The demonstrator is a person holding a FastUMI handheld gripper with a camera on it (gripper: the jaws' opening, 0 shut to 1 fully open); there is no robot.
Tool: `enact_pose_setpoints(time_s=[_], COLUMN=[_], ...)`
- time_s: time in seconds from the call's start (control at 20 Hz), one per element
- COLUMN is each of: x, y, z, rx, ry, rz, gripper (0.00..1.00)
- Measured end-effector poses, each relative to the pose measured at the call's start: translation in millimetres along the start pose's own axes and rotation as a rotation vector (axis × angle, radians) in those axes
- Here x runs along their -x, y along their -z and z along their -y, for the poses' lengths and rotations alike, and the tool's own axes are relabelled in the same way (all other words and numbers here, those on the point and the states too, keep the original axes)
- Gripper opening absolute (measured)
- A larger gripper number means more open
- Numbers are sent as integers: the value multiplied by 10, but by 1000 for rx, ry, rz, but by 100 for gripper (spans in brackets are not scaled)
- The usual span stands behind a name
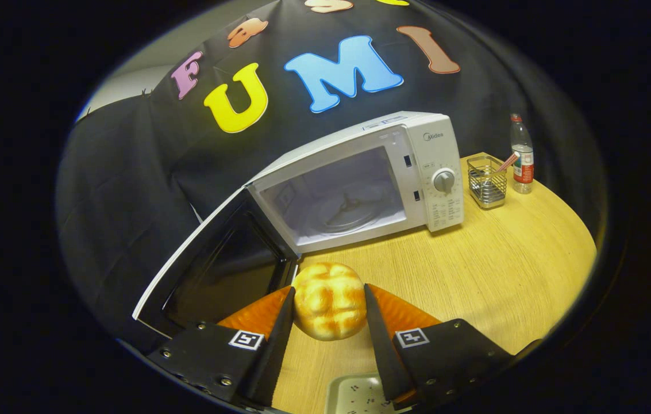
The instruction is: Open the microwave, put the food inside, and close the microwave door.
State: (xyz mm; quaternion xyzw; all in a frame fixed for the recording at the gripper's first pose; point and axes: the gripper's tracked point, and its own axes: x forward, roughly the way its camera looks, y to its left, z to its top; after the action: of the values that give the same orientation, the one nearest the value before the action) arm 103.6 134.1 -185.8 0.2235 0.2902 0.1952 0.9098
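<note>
So the gripper point(328, 302) has its fingers clamped on one bread bun point(329, 301), which sits right between them, lifted over the wooden table point(492, 270). The one microwave point(359, 178) is just ahead at 12 o'clock, its door point(216, 267) swung wide open toward 10 o'clock, cavity empty with the turntable showing. Looks like the loading step: next move needs the bun carried forward through the opening. Past the microwave at 2 o'clock: one wire basket point(487, 183), one plastic bottle point(522, 154). One tray point(354, 395) sits below the fingers.
</note>
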Motion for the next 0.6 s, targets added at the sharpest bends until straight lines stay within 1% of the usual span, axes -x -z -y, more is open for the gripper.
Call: enact_pose_setpoints(time_s=[0.1, 0.4, 0.6], x=[-196, -757, -1102], y=[-128, -440, -556], z=[-43, -100, -45], rx=[-33, -71, -133], ry=[-24, -49, -43], rz=[27, 105, 133], gripper=[69, 69, 68])
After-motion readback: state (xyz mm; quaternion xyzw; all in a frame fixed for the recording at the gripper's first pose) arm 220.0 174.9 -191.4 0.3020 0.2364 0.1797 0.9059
